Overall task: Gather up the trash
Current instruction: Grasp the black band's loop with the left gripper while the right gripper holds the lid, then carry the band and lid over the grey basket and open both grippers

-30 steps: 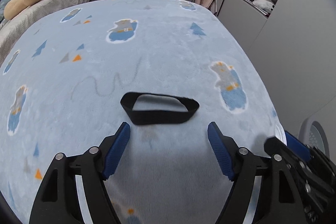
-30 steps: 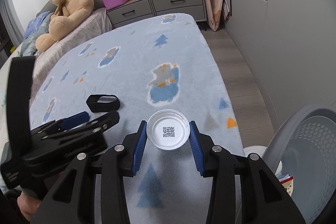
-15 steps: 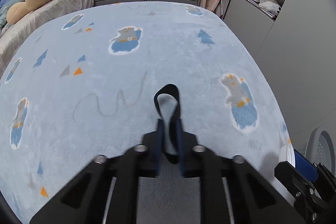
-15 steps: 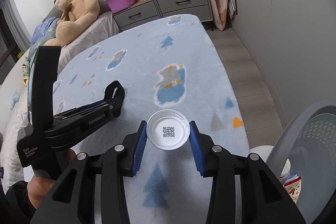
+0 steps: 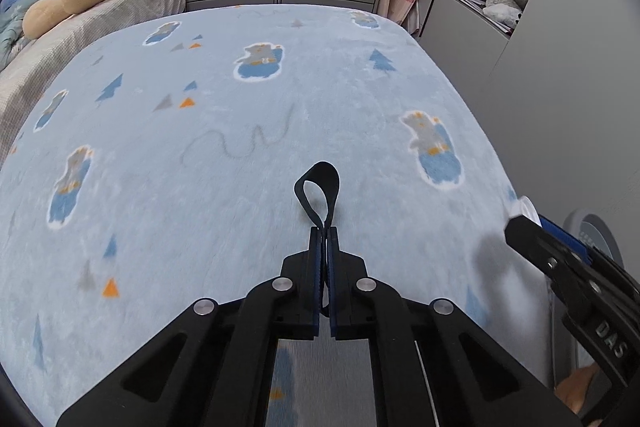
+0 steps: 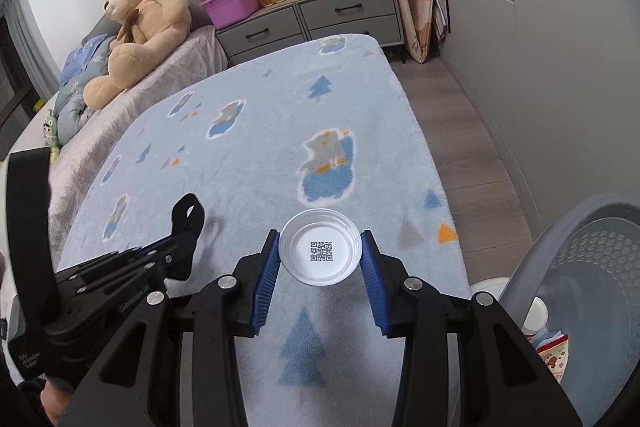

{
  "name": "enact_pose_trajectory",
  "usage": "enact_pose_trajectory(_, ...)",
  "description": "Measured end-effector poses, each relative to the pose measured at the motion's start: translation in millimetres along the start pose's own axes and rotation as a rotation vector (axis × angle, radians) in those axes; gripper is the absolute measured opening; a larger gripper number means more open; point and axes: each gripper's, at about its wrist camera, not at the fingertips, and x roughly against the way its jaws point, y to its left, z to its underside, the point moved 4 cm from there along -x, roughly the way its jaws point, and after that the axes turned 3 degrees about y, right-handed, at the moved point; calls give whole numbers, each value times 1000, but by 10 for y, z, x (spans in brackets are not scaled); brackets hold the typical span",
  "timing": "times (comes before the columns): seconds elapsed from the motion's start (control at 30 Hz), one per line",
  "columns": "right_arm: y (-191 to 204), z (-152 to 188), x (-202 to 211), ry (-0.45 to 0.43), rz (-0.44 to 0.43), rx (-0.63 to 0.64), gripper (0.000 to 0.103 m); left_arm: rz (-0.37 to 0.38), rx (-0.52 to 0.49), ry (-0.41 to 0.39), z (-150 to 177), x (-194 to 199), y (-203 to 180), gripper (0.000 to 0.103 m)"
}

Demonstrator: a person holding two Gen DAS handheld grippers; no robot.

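Note:
My left gripper [image 5: 324,233] is shut on a black band loop [image 5: 318,187], pinched flat and lifted a little above the light blue blanket [image 5: 240,131]. The band also shows in the right wrist view [image 6: 188,213], sticking out of the left gripper [image 6: 176,247]. My right gripper [image 6: 320,247] is shut on a white plastic lid [image 6: 320,251] with a QR code, held above the blanket's right edge. The right gripper appears at the right edge of the left wrist view [image 5: 532,223], with the lid's rim [image 5: 526,207] showing.
A grey perforated bin [image 6: 592,267] stands on the floor at the right, with a wrapper [image 6: 554,351] inside. A teddy bear [image 6: 140,23] sits at the bed's head. Grey drawers [image 6: 312,19] with a purple tub [image 6: 232,3] stand behind. A grey wardrobe [image 6: 560,27] lines the right.
My left gripper closed on the black band and lifted it off the blanket. My right gripper kept its hold on the lid and rose slightly.

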Motion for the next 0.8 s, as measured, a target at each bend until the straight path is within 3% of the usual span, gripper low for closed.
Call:
enact_pose_trajectory(0.43, 145, 163, 444, -31, 27, 25, 40, 21, -1, -63, 297, 563, 51, 3)
enact_pose_trajectory(0.8, -182, 337, 894, -77, 82, -29, 39, 84, -85, -93, 412, 791, -455, 3)
